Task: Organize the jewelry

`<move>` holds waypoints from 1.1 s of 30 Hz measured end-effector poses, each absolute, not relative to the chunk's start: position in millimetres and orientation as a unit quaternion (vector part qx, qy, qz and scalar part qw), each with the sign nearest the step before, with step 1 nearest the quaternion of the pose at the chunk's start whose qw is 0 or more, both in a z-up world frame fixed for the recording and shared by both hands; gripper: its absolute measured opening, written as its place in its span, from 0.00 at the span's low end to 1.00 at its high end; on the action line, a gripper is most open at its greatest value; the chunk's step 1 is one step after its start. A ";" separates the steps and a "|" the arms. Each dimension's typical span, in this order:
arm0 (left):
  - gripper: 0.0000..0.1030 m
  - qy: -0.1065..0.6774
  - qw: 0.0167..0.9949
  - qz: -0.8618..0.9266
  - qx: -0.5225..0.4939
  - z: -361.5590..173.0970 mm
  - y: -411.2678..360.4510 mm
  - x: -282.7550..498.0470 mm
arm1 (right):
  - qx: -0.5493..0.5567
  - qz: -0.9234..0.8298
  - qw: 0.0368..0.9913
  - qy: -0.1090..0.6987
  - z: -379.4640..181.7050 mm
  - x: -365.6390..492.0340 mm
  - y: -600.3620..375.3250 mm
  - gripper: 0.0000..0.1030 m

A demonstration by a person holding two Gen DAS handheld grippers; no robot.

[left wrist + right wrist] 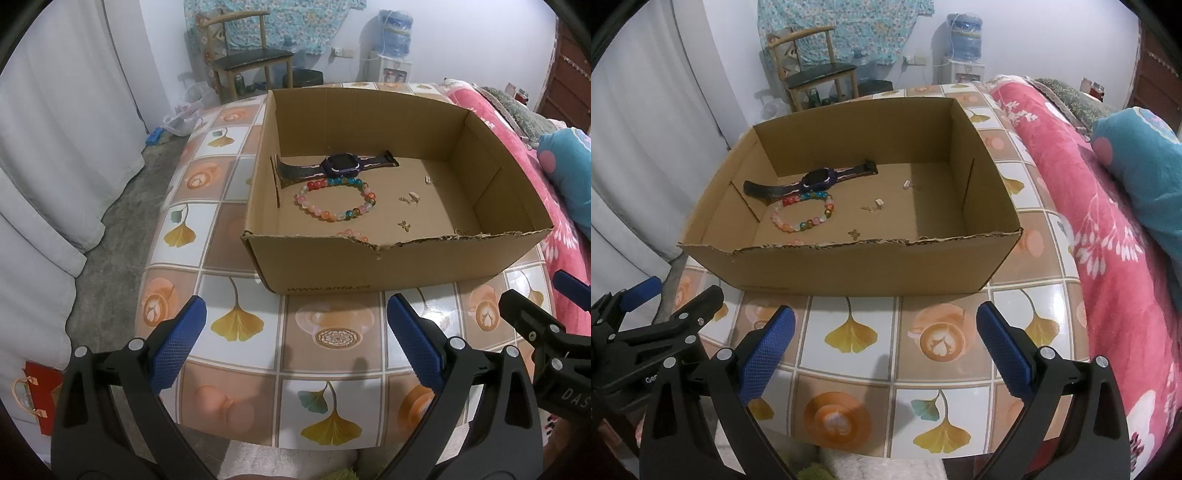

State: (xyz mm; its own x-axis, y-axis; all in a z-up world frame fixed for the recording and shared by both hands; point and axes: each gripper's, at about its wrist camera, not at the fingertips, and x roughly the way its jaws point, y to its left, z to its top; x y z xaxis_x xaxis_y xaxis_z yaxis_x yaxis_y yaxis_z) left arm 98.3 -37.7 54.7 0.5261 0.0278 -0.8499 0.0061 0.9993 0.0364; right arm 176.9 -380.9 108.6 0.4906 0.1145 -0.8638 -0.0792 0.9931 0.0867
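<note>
Both claws hung wide apart and held nothing, their knurled blue pads on black plastic arms over the glossy tile-patterned tabletop (332,369). Ahead of the left claw (295,332) sat a shallow corrugated cardboard box (369,269) with a ragged torn front rim. Inside lay a purple smartwatch (338,166) with a rubbery strap, touching a ring-shaped bracelet of round glassy multicoloured beads (334,201), with small metallic earrings (410,199) scattered nearby. The right claw (886,332) faced the same box from its other side.

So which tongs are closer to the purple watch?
Left, though only slightly. The left tongs hang open over the table, almost straight in front of the watch in the box. The right tongs sit open further to its right.
</note>
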 end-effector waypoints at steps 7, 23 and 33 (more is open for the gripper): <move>0.92 0.488 0.873 0.006 0.016 54.5 -37.5 98.7 | 0.017 0.052 0.861 0.505 106.4 177.7 -383.0 0.93; 0.92 0.490 0.872 0.007 0.014 52.9 -34.2 100.3 | 0.017 0.053 0.860 0.507 106.0 178.0 -380.0 0.93; 0.92 0.491 0.871 0.007 0.014 52.2 -32.9 100.6 | 0.016 0.053 0.860 0.507 106.2 178.5 -379.5 0.93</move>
